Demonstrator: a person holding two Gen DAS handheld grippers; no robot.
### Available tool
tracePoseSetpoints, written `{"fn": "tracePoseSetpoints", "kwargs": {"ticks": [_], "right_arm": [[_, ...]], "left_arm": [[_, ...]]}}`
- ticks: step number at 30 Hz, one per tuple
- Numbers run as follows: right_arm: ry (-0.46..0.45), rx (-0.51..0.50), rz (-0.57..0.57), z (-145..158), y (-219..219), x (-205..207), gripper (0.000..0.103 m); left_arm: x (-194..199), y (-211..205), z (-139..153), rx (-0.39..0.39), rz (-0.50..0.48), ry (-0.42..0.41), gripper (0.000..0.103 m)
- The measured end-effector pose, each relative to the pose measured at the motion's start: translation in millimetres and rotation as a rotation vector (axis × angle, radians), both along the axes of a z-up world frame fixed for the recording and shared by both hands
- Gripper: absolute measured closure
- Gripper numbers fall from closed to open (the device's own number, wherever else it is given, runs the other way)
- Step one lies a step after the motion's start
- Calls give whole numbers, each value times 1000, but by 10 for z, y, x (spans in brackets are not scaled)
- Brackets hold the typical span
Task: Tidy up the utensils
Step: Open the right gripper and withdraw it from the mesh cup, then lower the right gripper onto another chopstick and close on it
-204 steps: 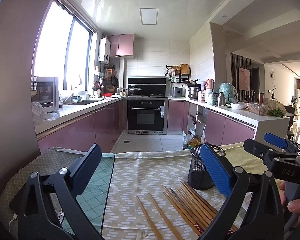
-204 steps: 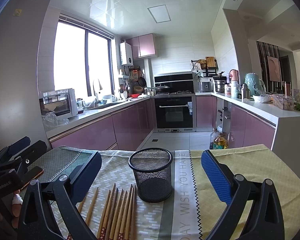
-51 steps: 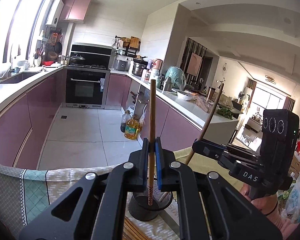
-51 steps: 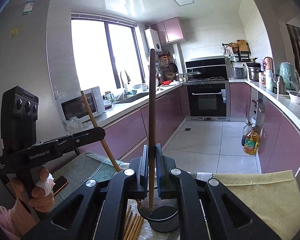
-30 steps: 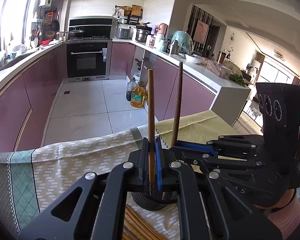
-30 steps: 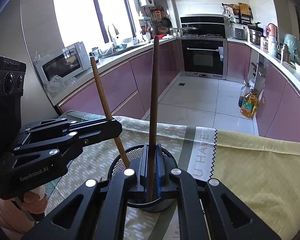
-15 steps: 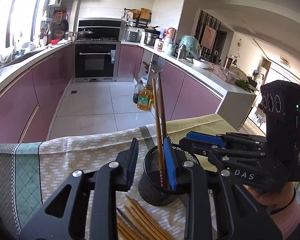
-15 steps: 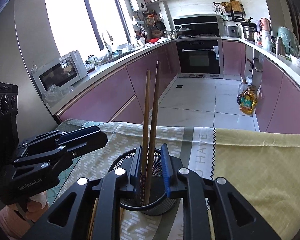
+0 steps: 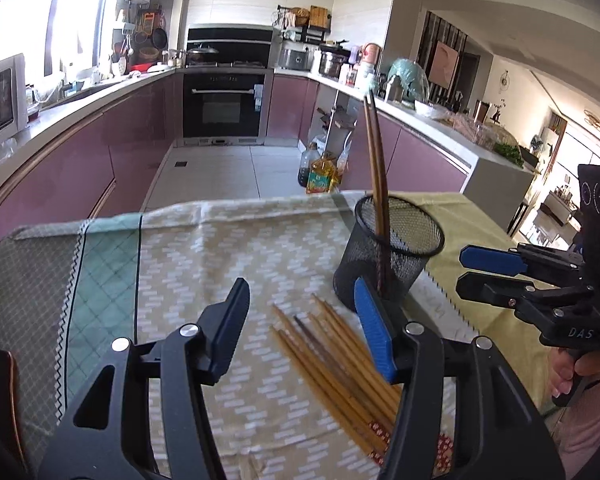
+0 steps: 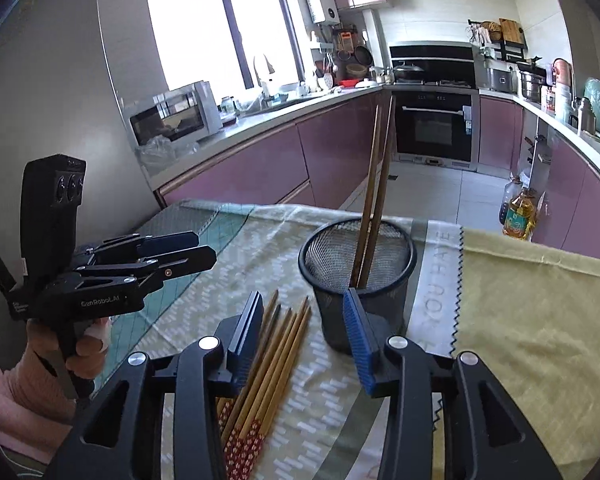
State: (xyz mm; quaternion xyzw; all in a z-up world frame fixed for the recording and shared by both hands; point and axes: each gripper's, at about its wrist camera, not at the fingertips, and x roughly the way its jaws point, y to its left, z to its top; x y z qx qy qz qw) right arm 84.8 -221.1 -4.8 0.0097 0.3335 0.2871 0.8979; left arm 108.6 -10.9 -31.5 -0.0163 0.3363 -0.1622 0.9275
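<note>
A patterned tablecloth (image 9: 260, 248) covers the table, with a green checked band at its left and a plain yellow-green cloth (image 10: 532, 320) laid over its right side. Left gripper (image 9: 300, 328), seen from its own camera: jaws spread wide and empty, held above the cloth over the loose chopsticks. Right gripper (image 10: 304, 340), seen from its own camera: jaws likewise spread and empty, its right finger just in front of the holder. Each gripper also appears from the side in the other's view, gripped by a hand (image 10: 88, 352). A black mesh holder (image 10: 358, 276) stands upright on the cloth near the border of the yellow-green cloth. Two chopsticks (image 10: 374, 184) stand inside it, side by side, leaning slightly and rising well above its rim. A bundle of loose chopsticks (image 9: 340, 364) lies flat on the cloth just beside the holder, on its near left side, red-patterned ends toward the cameras.
</note>
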Motion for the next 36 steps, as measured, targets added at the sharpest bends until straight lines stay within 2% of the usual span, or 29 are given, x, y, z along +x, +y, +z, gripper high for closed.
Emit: {"fn": "tracePoseSetpoints", "kwargs": {"ticks": [5,11,24,31,36], "right_arm": [[113,-20,10,-411,117,-31,63],[176,-29,-18,-663,143,-60,63],[191,-27,-34,-777,96,-166,63],[184,-50,-29,-796,172,-181,63],[173,-78,-25,-801,225,-190,63]], "left_arm": [[-126,11,-398,20,-6,104,49],[-220,-22,-694,30,-1,170,49],[-250,-225,-815,100,-21,189,51],[-233,-252,-834,119,-19,196,51],[-229,-241,-840,129,-26,197,54]]}}
